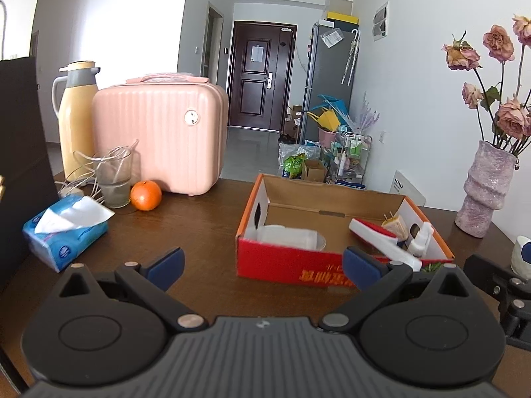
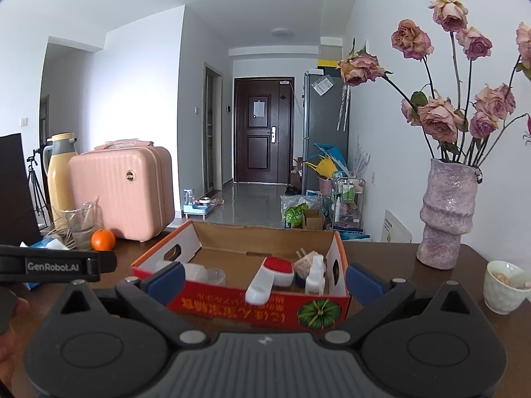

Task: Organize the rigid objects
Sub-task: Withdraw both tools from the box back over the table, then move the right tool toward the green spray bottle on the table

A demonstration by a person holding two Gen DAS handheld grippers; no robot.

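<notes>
— What are your grippers doing?

— I have the left gripper (image 1: 262,267) spread wide with nothing between its blue pads (image 1: 166,263), hanging over the near part of the brown table (image 1: 199,225). My right gripper (image 2: 264,280) is just as wide and just as empty, its fingers either side of the near wall of the cardboard box (image 2: 259,305).

— Where are the things to sort?

— In that box, which sits open on the table in front of me. At its right end I see a red and white brush (image 2: 270,277) leaning over the near wall, a small white spray bottle (image 2: 315,275) just beside it, and a bundle of toothpicks (image 1: 396,225) behind. A clear plastic container (image 1: 292,237) lies at the left end.

— Any writing?

— Yellow Chinese characters run along the red wall beside a printed green pumpkin (image 2: 318,313); I cannot read them. The left tool's side reads "GenRobot.AI" (image 2: 52,267).

— And further out?

— To the far left an orange (image 1: 146,195), a glass (image 1: 114,179), a tissue pack (image 1: 64,235), a pink case (image 1: 159,132) and a yellow thermos (image 1: 76,116). Right, a vase (image 2: 444,212) of dried roses and a cup (image 2: 506,287).
</notes>
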